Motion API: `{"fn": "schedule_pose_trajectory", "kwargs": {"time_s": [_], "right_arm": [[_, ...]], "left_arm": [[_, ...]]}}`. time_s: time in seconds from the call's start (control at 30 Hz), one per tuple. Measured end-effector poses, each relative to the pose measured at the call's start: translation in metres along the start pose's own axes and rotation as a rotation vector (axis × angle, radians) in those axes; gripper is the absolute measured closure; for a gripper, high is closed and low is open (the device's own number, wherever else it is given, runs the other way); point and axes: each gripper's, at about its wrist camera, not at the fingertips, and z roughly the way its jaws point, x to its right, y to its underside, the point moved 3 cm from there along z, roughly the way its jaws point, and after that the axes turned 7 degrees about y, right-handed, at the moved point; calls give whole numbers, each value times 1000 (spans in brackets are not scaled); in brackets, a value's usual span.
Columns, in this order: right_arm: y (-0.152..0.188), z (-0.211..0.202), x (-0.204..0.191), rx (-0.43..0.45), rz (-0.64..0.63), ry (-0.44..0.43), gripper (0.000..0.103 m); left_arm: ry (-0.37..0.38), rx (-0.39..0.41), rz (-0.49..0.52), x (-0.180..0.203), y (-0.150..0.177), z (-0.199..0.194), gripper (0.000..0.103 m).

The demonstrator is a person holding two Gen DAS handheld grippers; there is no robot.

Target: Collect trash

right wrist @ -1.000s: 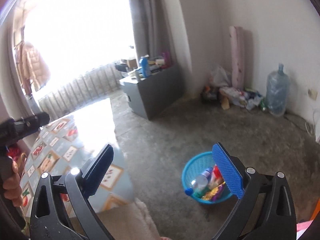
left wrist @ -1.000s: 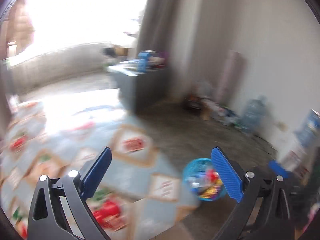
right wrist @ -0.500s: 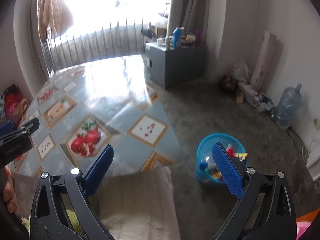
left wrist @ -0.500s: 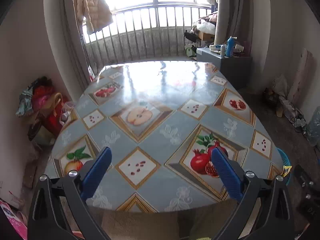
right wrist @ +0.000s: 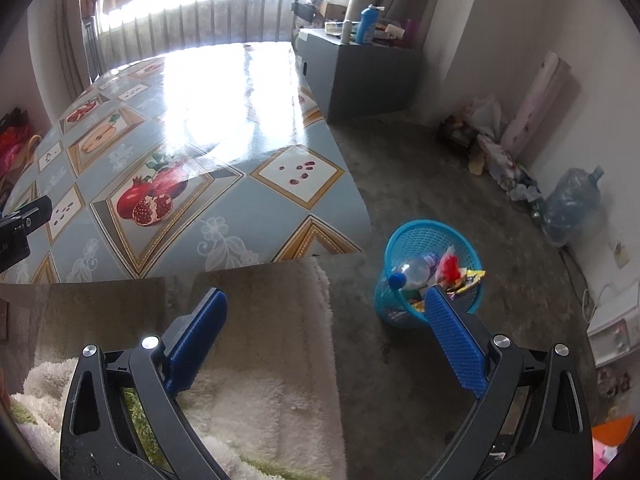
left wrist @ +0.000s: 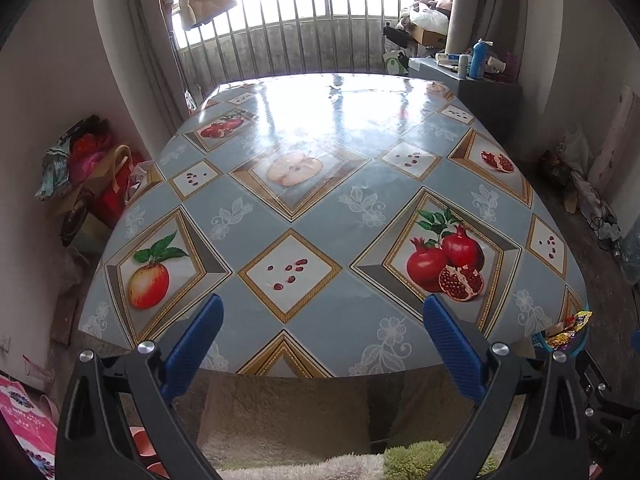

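A blue mesh basket (right wrist: 420, 236) stands on the concrete floor to the right of the table, holding a plastic bottle (right wrist: 412, 270) and several colourful wrappers (right wrist: 460, 276). Its rim with a wrapper peeks past the table's right corner in the left wrist view (left wrist: 568, 332). My right gripper (right wrist: 324, 320) is open and empty, above a fluffy cloth, with the basket just beyond its right finger. My left gripper (left wrist: 320, 328) is open and empty, over the near edge of the table (left wrist: 320, 216), which has a fruit-print cloth.
A grey cabinet (right wrist: 360, 68) with bottles stands behind the table. A water jug (right wrist: 572, 204) and a pile of bags (right wrist: 492, 148) line the right wall. Bags (left wrist: 84, 168) sit left of the table. A fluffy cloth (right wrist: 260, 380) lies below me.
Both grippers have swung left and tilted down, away from the floor and basket toward the table. The left view now faces the whole tabletop. Both stayed open.
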Motion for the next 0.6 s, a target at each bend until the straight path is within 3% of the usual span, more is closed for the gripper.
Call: {"fn": "schedule_pose_trajectory", "kwargs": {"time_s": [0.6], "right_arm": [[-6, 0, -3, 12, -5, 5, 8]], "left_arm": [[29, -19, 28, 8, 1, 3, 5]]}}
